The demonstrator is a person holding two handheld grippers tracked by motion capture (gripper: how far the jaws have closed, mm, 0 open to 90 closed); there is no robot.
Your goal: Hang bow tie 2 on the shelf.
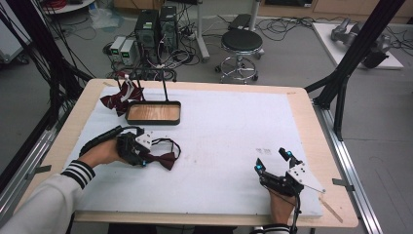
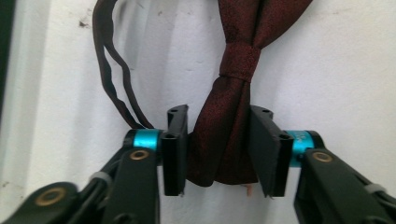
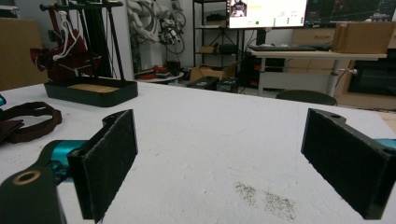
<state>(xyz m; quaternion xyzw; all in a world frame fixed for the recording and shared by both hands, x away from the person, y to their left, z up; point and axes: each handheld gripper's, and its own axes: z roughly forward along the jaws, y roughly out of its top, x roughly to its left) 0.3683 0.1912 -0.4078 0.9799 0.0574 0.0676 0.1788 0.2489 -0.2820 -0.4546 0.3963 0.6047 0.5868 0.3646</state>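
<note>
A dark red bow tie [image 1: 163, 160] with a thin neck strap lies on the white mat at the left. My left gripper [image 1: 145, 158] comes at it from the left, held in a hand with a striped cuff. In the left gripper view one wing of the bow tie [image 2: 233, 60] is bunched between the two black pads [image 2: 175, 149], which press on it from both sides, so my left gripper [image 2: 217, 149] is shut on it. The bow tie's strap [image 3: 32, 119] shows at the left of the right gripper view. My right gripper [image 1: 272, 161] rests near the front right, and in its own view my right gripper [image 3: 219, 158] stands open with only mat between the pads.
A black tray [image 1: 153, 120] with a wooden floor stands at the back left, with a thin black rack over it. More dark red bow ties [image 1: 122, 95] hang there. The tray [image 3: 93, 95] and the hanging ties [image 3: 60, 58] also show in the right gripper view. A stool [image 1: 241, 41] stands beyond the table.
</note>
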